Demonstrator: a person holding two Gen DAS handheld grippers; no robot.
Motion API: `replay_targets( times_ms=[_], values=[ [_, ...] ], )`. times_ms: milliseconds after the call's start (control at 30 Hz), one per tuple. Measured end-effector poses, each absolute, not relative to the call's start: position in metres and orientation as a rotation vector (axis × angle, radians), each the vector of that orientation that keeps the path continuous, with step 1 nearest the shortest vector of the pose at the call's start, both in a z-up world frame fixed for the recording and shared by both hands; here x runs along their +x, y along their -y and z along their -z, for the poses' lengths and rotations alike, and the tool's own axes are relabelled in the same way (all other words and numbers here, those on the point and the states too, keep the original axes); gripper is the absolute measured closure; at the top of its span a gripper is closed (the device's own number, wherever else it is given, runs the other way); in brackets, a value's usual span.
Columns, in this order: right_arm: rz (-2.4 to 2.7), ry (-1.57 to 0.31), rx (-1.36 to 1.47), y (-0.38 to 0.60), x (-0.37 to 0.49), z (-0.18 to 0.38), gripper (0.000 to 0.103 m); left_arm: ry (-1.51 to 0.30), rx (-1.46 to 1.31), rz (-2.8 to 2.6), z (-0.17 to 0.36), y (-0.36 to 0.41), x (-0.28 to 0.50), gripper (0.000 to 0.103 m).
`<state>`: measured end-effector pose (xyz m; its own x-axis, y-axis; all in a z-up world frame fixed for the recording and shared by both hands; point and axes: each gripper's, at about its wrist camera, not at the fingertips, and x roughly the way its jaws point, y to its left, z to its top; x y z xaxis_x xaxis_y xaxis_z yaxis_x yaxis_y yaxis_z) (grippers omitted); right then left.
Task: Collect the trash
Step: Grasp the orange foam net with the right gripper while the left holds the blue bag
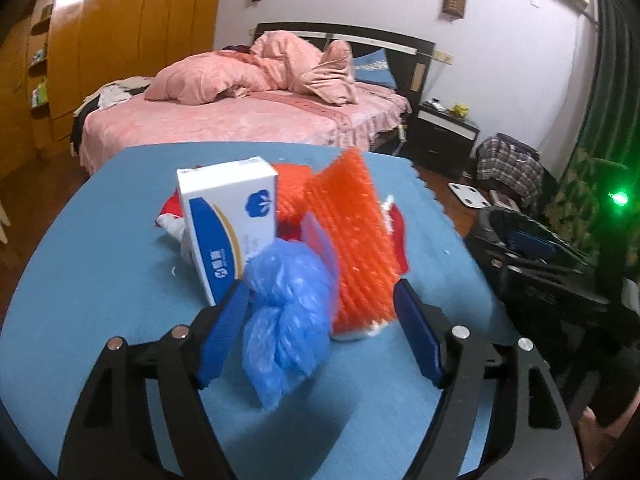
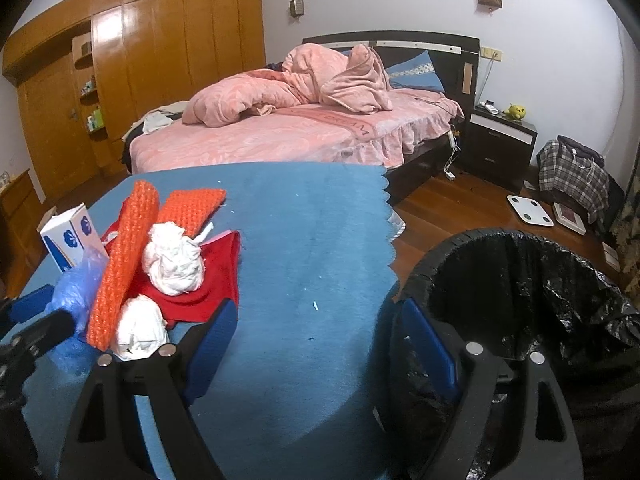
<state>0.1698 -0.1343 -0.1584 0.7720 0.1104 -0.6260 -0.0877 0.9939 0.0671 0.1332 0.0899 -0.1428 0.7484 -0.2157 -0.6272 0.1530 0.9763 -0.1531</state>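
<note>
Bedroom backdrop: pink bed (image 2: 304,128) behind the blue-covered surface (image 2: 312,248). Your left gripper (image 1: 320,312) has its jaws apart, the crumpled blue plastic bag (image 1: 288,312) sitting between them, close to the left pad; can't tell if it's touching. Just past the jaws: white-blue box (image 1: 232,220) standing upright, orange mesh pieces (image 1: 352,240) beside it over red cloth (image 2: 208,280). Your right gripper (image 2: 320,348) has its jaws apart with nothing between them. Two white paper wads (image 2: 172,260) sit left of its left jaw. Black-lined trash bin (image 2: 520,292) sits right of its right jaw, off the surface edge.
</note>
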Motion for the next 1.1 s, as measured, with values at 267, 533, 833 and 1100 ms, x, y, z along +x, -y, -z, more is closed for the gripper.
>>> replay_targets(
  times_ms=[267,533,833,1100],
  values=[
    [-0.128,-0.676,0.029,0.131,0.169,0.158,0.020,-0.772,-0.139,0.197,0.167,-0.105,0.139,0.055],
    [-0.162,-0.674,0.020,0.118,0.167,0.154,0.025,-0.773,-0.192,0.213,0.167,-0.117,0.135,0.075],
    [-0.249,-0.631,0.037,0.093,0.155,0.134,0.031,-0.710,-0.154,0.139,0.145,-0.130,0.110,0.076],
    [-0.314,-0.652,0.024,0.062,0.154,0.134,0.032,-0.679,-0.125,0.022,0.136,-0.154,0.108,0.076]
  ],
)
